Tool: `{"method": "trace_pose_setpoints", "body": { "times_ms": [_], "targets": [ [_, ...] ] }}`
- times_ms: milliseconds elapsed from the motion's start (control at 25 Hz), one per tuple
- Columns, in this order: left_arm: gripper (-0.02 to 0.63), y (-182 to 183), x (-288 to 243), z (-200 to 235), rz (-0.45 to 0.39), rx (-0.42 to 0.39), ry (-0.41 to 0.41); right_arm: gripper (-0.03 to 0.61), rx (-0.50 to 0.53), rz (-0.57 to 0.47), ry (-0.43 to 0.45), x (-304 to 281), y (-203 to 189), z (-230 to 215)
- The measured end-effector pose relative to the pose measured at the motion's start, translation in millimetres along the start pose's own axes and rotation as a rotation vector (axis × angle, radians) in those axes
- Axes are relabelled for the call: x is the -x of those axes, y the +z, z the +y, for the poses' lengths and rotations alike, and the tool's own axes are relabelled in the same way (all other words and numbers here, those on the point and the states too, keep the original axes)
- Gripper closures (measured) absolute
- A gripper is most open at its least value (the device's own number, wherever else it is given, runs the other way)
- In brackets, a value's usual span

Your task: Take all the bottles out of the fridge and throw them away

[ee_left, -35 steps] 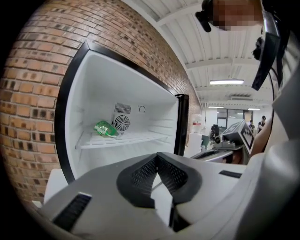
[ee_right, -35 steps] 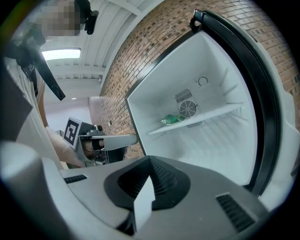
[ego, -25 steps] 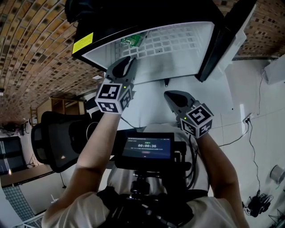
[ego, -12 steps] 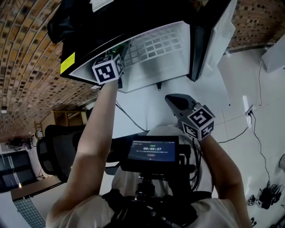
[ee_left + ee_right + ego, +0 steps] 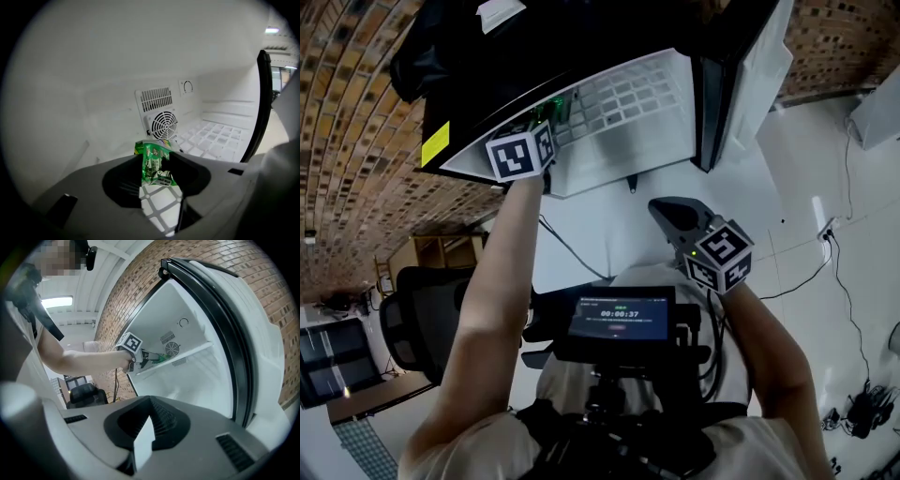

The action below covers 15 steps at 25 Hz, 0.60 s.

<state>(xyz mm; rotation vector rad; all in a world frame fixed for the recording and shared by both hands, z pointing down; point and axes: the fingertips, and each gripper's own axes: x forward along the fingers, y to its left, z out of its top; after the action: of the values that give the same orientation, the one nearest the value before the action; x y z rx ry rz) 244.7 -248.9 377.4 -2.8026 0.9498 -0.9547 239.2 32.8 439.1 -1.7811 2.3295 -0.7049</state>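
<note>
My left gripper (image 5: 156, 152) is inside the fridge (image 5: 623, 155), its jaws closing on the green-labelled bottle (image 5: 153, 161), which stands upright between them with the pads against its sides. The label is glossy, crinkled film with small print; I can't make out the bottle's body. Behind it the smooth white back wall carries a round fan grille (image 5: 164, 124) with a slotted vent above, and a white grid-patterned shelf (image 5: 215, 138) runs to the right. My right gripper (image 5: 149, 404) hangs outside, well apart from the fridge, clenched with nothing in it, its ribbed dark jaws meeting in a ridge.
</note>
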Motion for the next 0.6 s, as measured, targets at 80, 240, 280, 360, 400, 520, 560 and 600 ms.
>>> {"method": "trace_pose_setpoints", "body": {
  "times_ms": [80, 240, 280, 360, 400, 520, 560, 600],
  "targets": [
    [0.443, 7.4, 10.8, -9.6, -0.04, -0.014, -0.034, 0.575, 0.002, 0.007, 0.009, -4.3, -0.5, 3.0],
    [0.449, 16.7, 41.7, -22.2, -0.118, -0.001, -0.074, 0.575, 0.01, 0.027, 0.031, -13.3, -3.1, 11.2],
    [0.449, 17.6, 50.4, -25.6, -0.136, 0.003, -0.086, 0.575, 0.011, 0.031, 0.036, -15.7, -3.6, 12.9],
    [0.449, 15.9, 67.3, -33.9, -0.165, 0.007, -0.118, 0.575, 0.013, 0.039, 0.043, -20.3, -4.6, 16.3],
    [0.449, 13.2, 75.6, -38.5, -0.177, 0.009, -0.138, 0.575, 0.014, 0.041, 0.045, -22.3, -4.9, 18.0],
    [0.449, -2.2, 100.1, -53.8, -0.214, 0.019, -0.216, 0.575, 0.02, 0.049, 0.054, -27.8, -5.4, 23.2],
    [0.449, -8.9, 107.5, -58.2, -0.231, 0.029, -0.247, 0.575, 0.022, 0.052, 0.058, -29.8, -5.5, 25.1],
    [0.449, -16.1, 114.0, -60.9, -0.246, 0.047, -0.276, 0.575, 0.025, 0.055, 0.063, -31.9, -5.8, 27.3]
  ]
}}
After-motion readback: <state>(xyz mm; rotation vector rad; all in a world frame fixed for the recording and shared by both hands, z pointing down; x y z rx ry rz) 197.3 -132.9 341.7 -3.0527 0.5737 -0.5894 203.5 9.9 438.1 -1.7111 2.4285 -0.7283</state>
